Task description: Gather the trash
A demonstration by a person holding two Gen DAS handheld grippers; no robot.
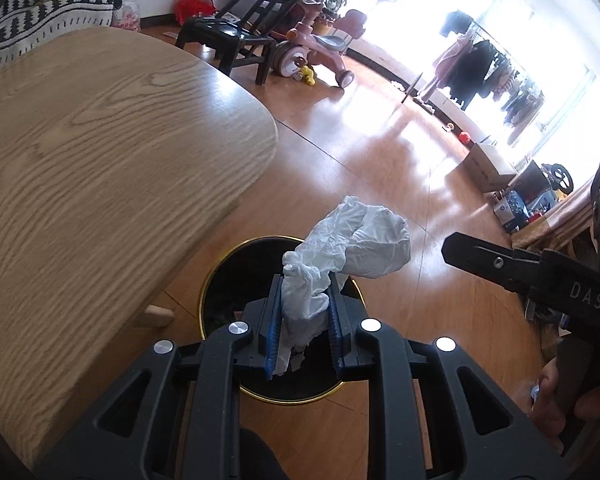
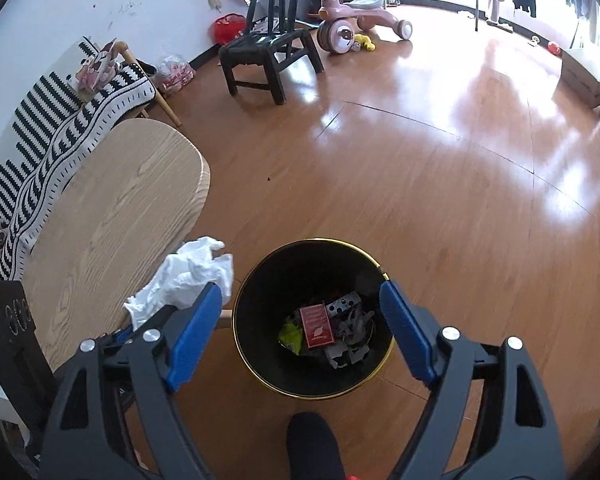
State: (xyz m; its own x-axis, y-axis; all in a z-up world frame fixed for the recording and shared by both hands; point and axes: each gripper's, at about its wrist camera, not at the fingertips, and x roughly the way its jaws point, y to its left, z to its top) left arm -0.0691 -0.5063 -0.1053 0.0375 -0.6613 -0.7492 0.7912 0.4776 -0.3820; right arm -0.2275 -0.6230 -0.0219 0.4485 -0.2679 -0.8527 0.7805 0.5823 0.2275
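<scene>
Both pairs of jaws differ: the left gripper (image 1: pixel 303 308) has its blue pads pressed nearly together on a crumpled white tissue (image 1: pixel 352 248), while the right gripper (image 2: pixel 302 320) stands wide apart with nothing between its blue pads.

From the left wrist view, the tissue bulges up and forward out of the narrow grip, and it hangs above the near rim of a round black trash bin (image 1: pixel 220 280) with a gold edge. The bin stands on a shiny wooden floor (image 1: pixel 380 152), just beside the rounded end of a light wooden table (image 1: pixel 100 152). The other gripper shows at the right edge, held by a hand (image 1: pixel 556 404).

From the right wrist view, the open jaws frame the bin (image 2: pixel 260 280) from above. Inside it lie a red card box (image 2: pixel 316 326), a yellow-green wrapper (image 2: pixel 291 336) and scraps of paper. The tissue (image 2: pixel 188 276) shows to the left of the bin, over the table's edge (image 2: pixel 132 208). A black chair (image 2: pixel 268 52) and a pink ride-on toy (image 2: pixel 352 20) stand well beyond.
</scene>
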